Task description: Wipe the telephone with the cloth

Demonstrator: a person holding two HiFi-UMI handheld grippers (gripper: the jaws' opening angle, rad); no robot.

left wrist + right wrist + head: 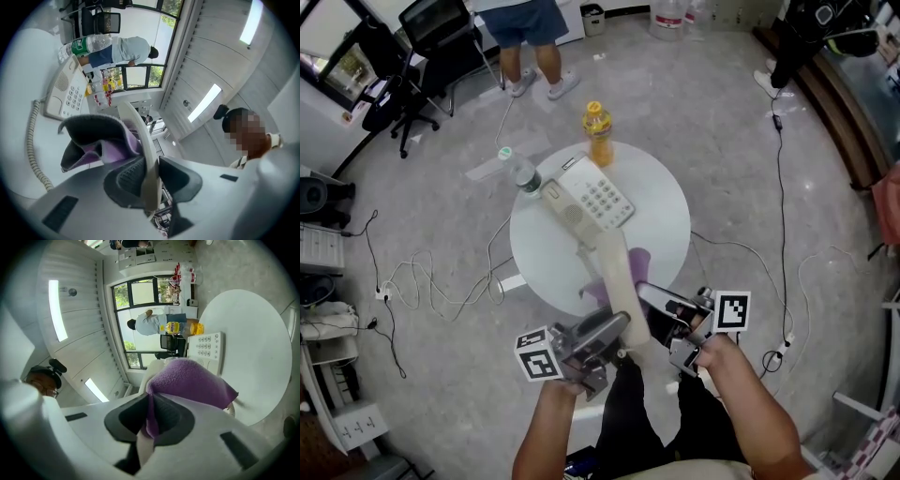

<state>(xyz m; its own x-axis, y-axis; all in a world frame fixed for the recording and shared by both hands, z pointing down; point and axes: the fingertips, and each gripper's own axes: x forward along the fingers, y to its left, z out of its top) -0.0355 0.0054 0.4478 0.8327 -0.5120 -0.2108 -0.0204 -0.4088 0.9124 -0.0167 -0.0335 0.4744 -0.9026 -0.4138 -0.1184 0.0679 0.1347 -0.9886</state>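
At the upper left of the round white table (667, 230) a clear water bottle (521, 174) lies on its side, near the rim. Below it, at the lower middle of the head view, my left gripper (614, 328) has its jaws clamped on the near end of the cream handset (617, 272). In the left gripper view the two dark pads press on the handset's thin edge from both sides. The handset is off its cradle and slants from my left gripper up towards the telephone base (598, 195), which sits near the table's middle with its keypad facing up. The coiled cord (32, 136) curls along the left edge of the left gripper view, below the base. Just above the base, at the table's far rim, stands a juice bottle (598, 131) with a yellow cap.

The purple cloth (635, 261) lies against the handset about halfway along, showing on both sides of it. To the right, my right gripper (649, 294) has its jaws pinched on a fold of that cloth. In the right gripper view the fabric bunches out beyond the pads and covers part of the handset. A person (530, 37) stands at the top of the head view.
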